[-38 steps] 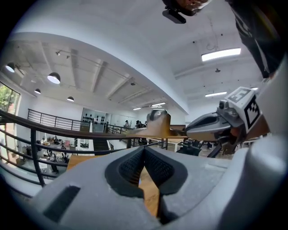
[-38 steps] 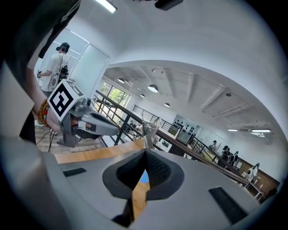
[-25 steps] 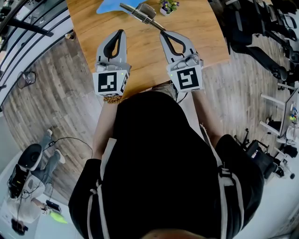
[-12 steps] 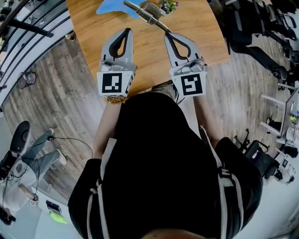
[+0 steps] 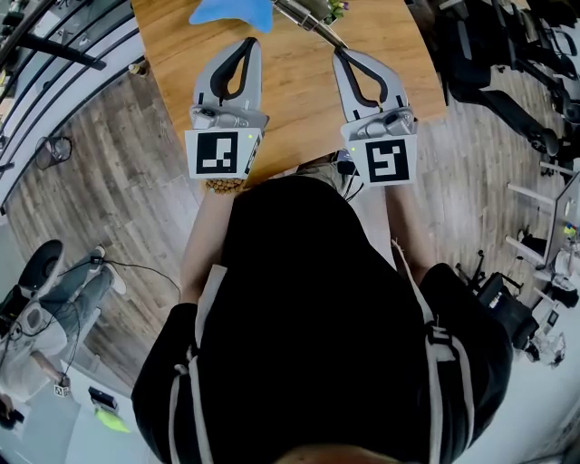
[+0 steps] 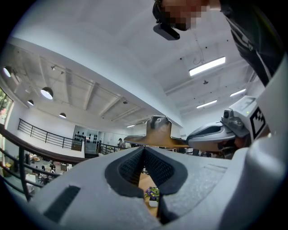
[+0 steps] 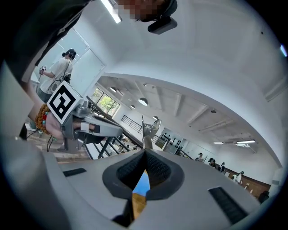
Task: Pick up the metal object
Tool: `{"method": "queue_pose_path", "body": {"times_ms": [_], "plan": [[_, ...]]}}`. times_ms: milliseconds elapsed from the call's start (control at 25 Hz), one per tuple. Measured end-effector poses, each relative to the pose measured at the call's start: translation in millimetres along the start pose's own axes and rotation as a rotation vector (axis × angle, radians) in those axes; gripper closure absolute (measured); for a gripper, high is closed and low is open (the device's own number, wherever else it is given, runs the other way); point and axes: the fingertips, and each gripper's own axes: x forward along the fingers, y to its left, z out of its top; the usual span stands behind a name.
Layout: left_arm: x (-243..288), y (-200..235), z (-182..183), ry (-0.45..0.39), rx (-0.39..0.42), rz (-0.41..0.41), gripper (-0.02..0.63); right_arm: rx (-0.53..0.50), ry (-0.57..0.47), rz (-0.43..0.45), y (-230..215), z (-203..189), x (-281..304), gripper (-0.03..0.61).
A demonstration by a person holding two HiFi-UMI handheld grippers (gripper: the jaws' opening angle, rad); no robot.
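Note:
The metal object [image 5: 308, 16] is a long silvery tool with a broad head; it slants over the wooden table [image 5: 290, 109] at the head view's top edge. My right gripper [image 5: 340, 52] is shut on its near end. In the right gripper view the metal object [image 7: 146, 130] stands straight up from the closed tips of the right gripper [image 7: 145, 152]. My left gripper [image 5: 250, 43] hovers beside it, to the left, shut and empty. From the left gripper [image 6: 144, 149] I see the metal object [image 6: 155, 134] crossing just beyond its tips.
A blue flat item [image 5: 231, 11] lies at the table's far side. A small white pot with purple flowers [image 5: 333, 7] stands behind the tool. Wood floor, office chairs and another person lie around the table.
Both grippers have moved away from my body, farther over the table. The metal object has travelled with the right gripper and now reaches the top edge of the view.

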Motion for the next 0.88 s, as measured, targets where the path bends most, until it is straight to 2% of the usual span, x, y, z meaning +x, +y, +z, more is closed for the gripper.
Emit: {"method": "queue_pose_path", "body": {"times_ms": [280,560,880], "plan": [[0.9,-3.7,5.0,-0.011,0.008,-0.002,0.606,-0.013,-0.02,-0.005,-4.9,8.2,1.7,0.583],[0.5,-9.4,-1.6,0.007,-0.009,-0.002,0.606,0.019,-0.07,-0.018,-6.2,15.0,3.8,0.583],[-2.7,-9.0,-6.6,0.017,-0.019,0.008,0.606,0.02,-0.048,0.0,0.8,11.1,5.8,0.583]]}}
